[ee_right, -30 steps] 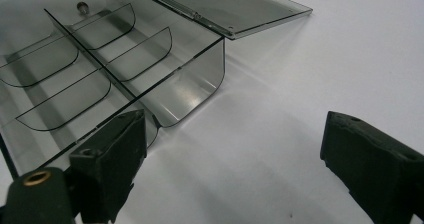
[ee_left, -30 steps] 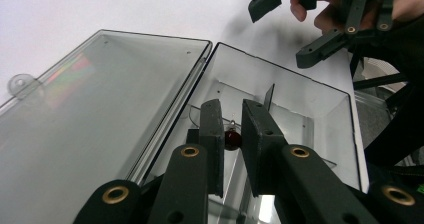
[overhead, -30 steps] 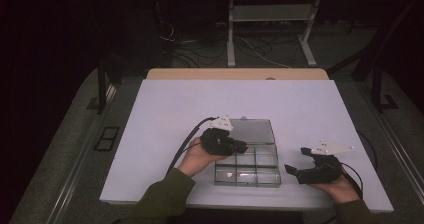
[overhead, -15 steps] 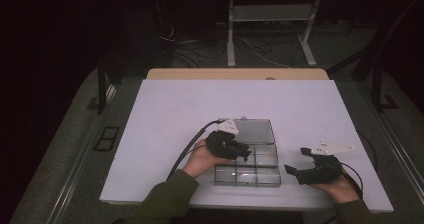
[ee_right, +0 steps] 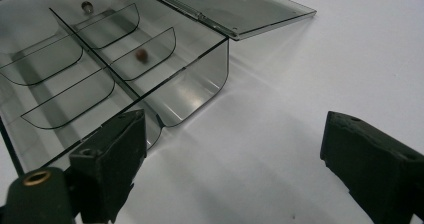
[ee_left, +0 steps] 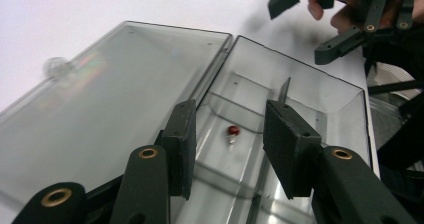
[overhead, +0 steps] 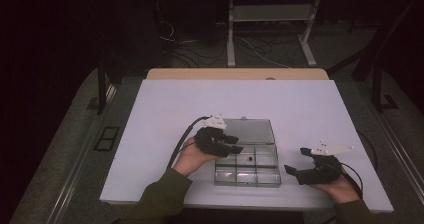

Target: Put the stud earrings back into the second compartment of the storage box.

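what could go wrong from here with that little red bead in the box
The left tongs have just been opening above the clear compartment box, with the red bead lying loose below them. It is round and may roll inside its compartment. The thin dividers stand close by, so the tongs could catch one and shift the light box. The open lid lies flat beside them and could be knocked.

A smoky clear box [overhead: 247,164] with a faint rainbow sheen on its lid [ee_left: 110,104] holds 1 dark red bead [ee_left: 233,130] on a white table [overhead: 165,104], beside black fingers [ee_left: 181,139] with brass rivets.
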### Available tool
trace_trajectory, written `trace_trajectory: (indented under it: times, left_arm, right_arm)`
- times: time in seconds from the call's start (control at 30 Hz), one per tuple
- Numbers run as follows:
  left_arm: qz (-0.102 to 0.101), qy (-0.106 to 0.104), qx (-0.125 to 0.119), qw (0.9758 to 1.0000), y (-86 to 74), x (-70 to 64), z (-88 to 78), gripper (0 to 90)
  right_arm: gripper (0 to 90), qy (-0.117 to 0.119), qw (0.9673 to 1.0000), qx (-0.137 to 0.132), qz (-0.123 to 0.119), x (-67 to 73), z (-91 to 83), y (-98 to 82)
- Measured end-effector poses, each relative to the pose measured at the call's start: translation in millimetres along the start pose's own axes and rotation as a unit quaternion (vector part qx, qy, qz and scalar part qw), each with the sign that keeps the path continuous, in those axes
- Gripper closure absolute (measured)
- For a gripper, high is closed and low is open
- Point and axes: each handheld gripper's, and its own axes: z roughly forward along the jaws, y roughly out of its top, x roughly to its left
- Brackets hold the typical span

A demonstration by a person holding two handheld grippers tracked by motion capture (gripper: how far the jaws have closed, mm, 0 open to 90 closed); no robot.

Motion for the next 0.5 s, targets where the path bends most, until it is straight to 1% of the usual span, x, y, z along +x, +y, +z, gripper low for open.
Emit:
trace_trajectory:
  times: [0.1, 0.13, 0.23, 0.27, 0.33, 0.43, 0.5]
  left_arm:
    - [-0.005, 0.015, -0.004, 0.9999, -3.9, 3.5, -10.8, 55.9]
    - [-0.002, 0.02, -0.002, 0.9998, -5.5, 5.3, -15.1, 55.9]
    - [-0.005, 0.041, -0.003, 0.9991, -12.2, 8.6, -27.3, 55.8]
    - [-0.004, 0.046, -0.001, 0.9989, -14.0, 9.9, -30.2, 55.9]
    - [-0.012, 0.056, -0.003, 0.9984, -20.1, 12.4, -37.0, 55.9]
    - [-0.014, 0.071, 0.0, 0.9974, -28.2, 15.3, -44.5, 55.9]
    - [-0.014, 0.077, 0.003, 0.997, -33.0, 16.9, -47.9, 56.6]
  right_arm:
    - [10.8, -0.001, 1.0, 0.0, 0.001, -0.3, -0.2, 0.0]
    - [10.8, -0.001, 1.0, 0.0, 0.0, -0.4, -0.2, -0.1]
    - [10.8, -0.001, 1.0, -0.001, 0.0, -0.3, -0.2, -0.1]
    - [10.8, 0.0, 1.0, -0.001, 0.001, -0.4, -0.3, 0.0]
    - [10.8, -0.001, 1.0, 0.0, 0.001, -0.3, -0.2, 0.0]
    - [10.8, -0.001, 1.0, 0.0, 0.001, -0.3, -0.3, 0.0]
    - [10.8, -0.002, 1.0, -0.001, 0.002, -0.3, -0.4, 0.0]
